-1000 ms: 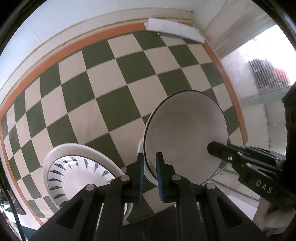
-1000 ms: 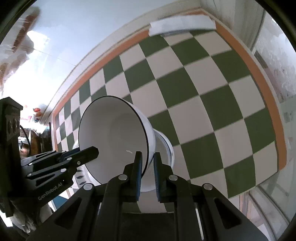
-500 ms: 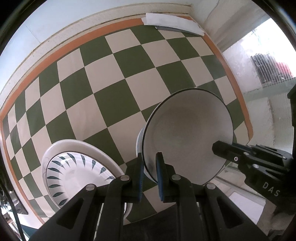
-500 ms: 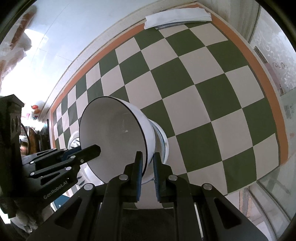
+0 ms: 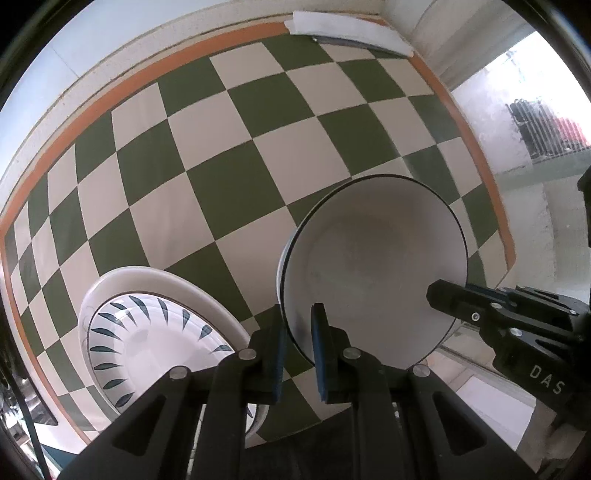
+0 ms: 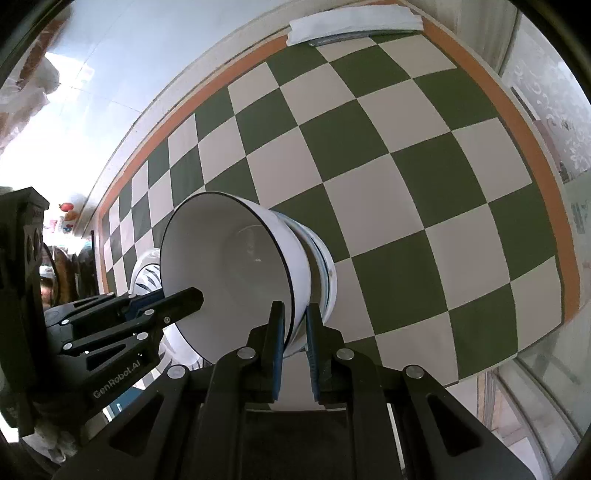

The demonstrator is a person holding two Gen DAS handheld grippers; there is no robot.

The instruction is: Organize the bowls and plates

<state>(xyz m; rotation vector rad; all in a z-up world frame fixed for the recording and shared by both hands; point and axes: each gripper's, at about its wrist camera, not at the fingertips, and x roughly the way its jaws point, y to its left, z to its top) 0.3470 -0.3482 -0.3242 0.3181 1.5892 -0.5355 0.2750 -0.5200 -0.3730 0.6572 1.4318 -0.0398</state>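
White bowl (image 6: 229,273), thin dark rim line, gripped at two opposite points of the rim and sitting in or just above a second bowl (image 6: 323,269) below it on the checkered tablecloth (image 5: 221,192); contact between the two not resolvable. Left gripper (image 5: 297,349) clamped on the near-left rim, pads either side of the wall. Right gripper (image 6: 295,343) likewise pinched shut on the opposite rim. Upper bowl looks tilted in the right wrist view, close to level in the left wrist view. Feather-patterned plate (image 5: 147,339) just beside the bowls, on the left. Folded white cloth (image 5: 347,31) at the far table edge, well apart.

Risks, as judged:
- Glazed rim, narrow pads: slip likely if either grip eases first, dropping one side against the lower bowl; chipping possible.
- Uneven lowering of the two hands: rim-on-rim knock, or bowl seated crooked in the stack.
- Stack near the table's right edge: sideways push during release could shift it outward.
- Drift to the left: contact with the plate.
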